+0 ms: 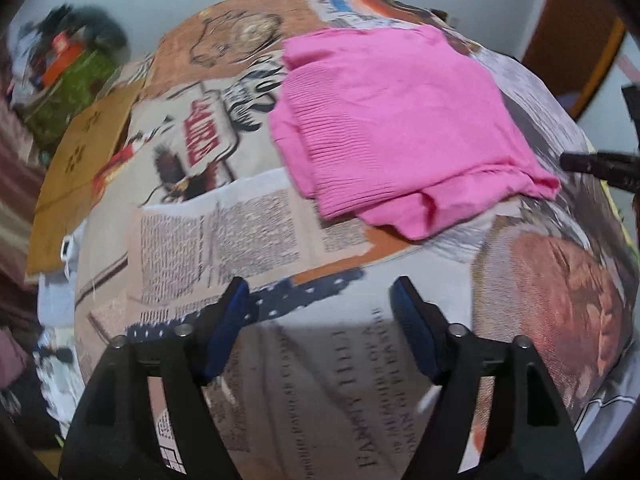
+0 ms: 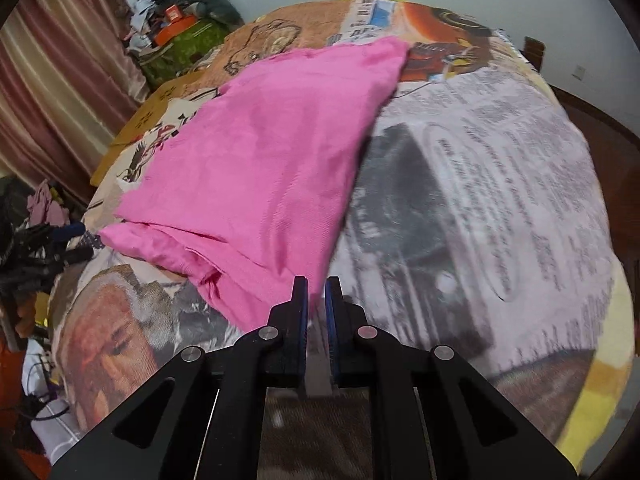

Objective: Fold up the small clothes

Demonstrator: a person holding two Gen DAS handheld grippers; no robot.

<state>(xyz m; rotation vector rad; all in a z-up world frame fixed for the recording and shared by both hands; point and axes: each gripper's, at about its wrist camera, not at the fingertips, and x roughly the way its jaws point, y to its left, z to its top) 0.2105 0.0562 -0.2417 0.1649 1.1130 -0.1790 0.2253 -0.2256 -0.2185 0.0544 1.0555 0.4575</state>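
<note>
The pink garment [image 1: 396,120] lies folded on the counter [image 1: 248,220], ahead of my left claw [image 1: 320,292] and a little to its right, well apart from the fingertips. Its ribbed band faces that claw, with a loose fold poking out beneath its near edge. Seen from my right claw [image 2: 317,292], the same pink garment [image 2: 260,168] spreads ahead and to the left, its near corner coming right down to the fingertips.

My left claw stands wide, blue pads apart, with nothing between them; only printed cloth shows in the gap. My right claw is pinched narrow, the two pads almost meeting. The corner of the garment ends just at their tips, and I cannot tell whether any fabric is caught between them. From the left claw's view, the dark tip of the right claw [image 1: 592,164] pokes in at the far right, just beside the garment's right-hand corner.

The counter is covered by a cloth printed with newspaper text and pictures. Beyond it, to the left of both claws, a brown cardboard box [image 1: 76,160] sits at the counter's edge, and further back a green bag [image 2: 184,48] carries a heap of clutter. Striped curtains [image 2: 60,80] hang at the far left.
</note>
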